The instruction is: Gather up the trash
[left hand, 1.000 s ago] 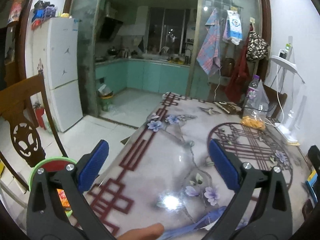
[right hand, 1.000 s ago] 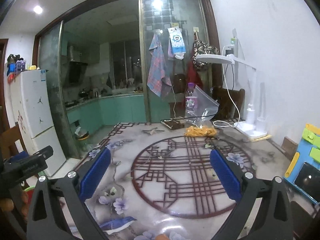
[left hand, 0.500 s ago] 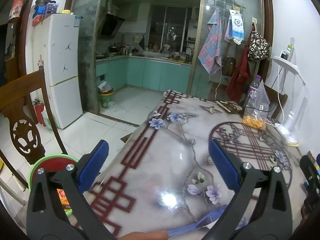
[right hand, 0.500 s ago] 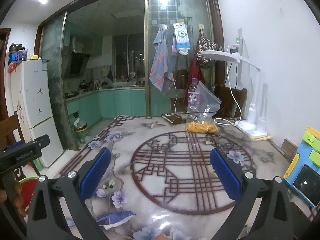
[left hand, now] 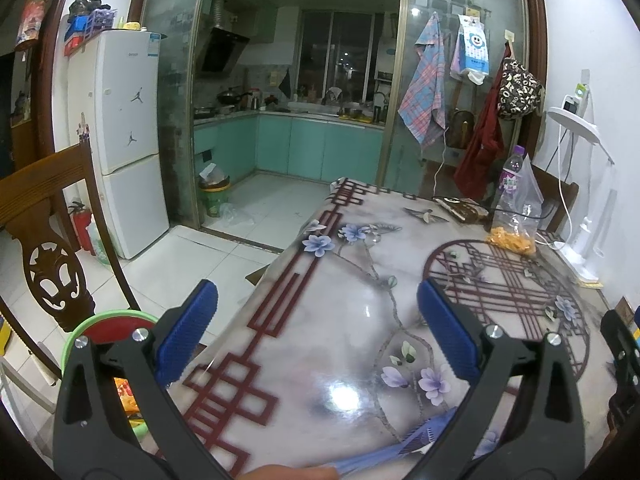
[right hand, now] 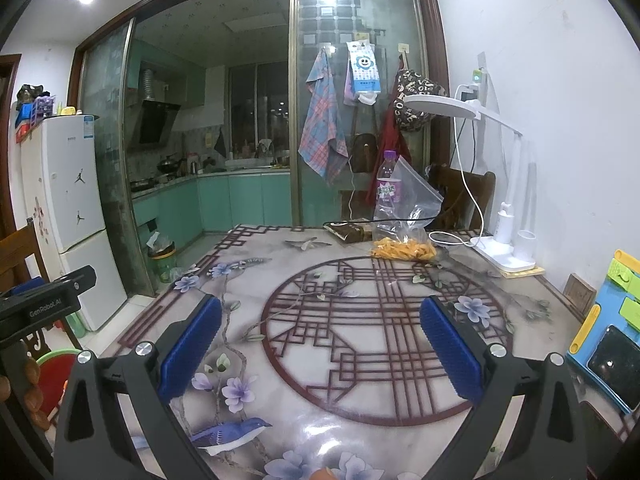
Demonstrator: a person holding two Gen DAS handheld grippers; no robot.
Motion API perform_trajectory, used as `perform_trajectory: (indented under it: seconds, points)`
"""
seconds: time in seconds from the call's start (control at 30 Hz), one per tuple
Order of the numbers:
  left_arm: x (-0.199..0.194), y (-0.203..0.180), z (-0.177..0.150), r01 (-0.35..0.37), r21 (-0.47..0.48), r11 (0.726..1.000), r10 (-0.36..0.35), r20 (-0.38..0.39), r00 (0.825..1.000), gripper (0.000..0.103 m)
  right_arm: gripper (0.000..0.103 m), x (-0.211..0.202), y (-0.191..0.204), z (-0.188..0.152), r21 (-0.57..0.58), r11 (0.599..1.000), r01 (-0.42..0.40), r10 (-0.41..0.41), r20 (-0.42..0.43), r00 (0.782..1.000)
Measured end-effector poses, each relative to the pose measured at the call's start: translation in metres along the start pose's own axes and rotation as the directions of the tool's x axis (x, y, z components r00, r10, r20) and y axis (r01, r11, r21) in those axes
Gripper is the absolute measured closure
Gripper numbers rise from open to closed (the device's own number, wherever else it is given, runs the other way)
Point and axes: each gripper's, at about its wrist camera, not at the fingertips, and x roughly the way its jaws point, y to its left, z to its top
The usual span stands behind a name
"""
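My left gripper (left hand: 318, 334) hangs open over the near left part of the patterned table (left hand: 360, 320), nothing between its blue pads. My right gripper (right hand: 320, 344) is open too, above the table's round lattice print (right hand: 360, 332). At the far end lies a clear plastic bag (right hand: 404, 236) with orange pieces in it, next to a plastic bottle (right hand: 386, 188) with a purple cap. A green-rimmed bin (left hand: 108, 324) with a red inside stands on the floor left of the table, holding some trash. The left gripper's black body (right hand: 44, 304) shows at the left edge of the right wrist view.
A wooden chair (left hand: 52, 236) stands at the left by the bin. A white desk lamp (right hand: 496, 208) and its cables sit at the far right. A blue and green toy board (right hand: 608, 340) lies at the right edge. A fridge (left hand: 124, 148) and a small kitchen bin (left hand: 214, 196) are beyond.
Both grippers have drifted slightly, the views tilting upward and a little back from the table. Both stay open and hold nothing.
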Motion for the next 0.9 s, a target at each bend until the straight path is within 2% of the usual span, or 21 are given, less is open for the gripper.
perform_trajectory:
  seconds: [0.9]
  points:
    - [0.003, 0.005, -0.001, -0.012, 0.002, 1.0, 0.012, -0.016, 1.0, 0.005, 0.007, 0.005, -0.002, -0.011, 0.001, 1.0, 0.005, -0.005, -0.025, 1.0]
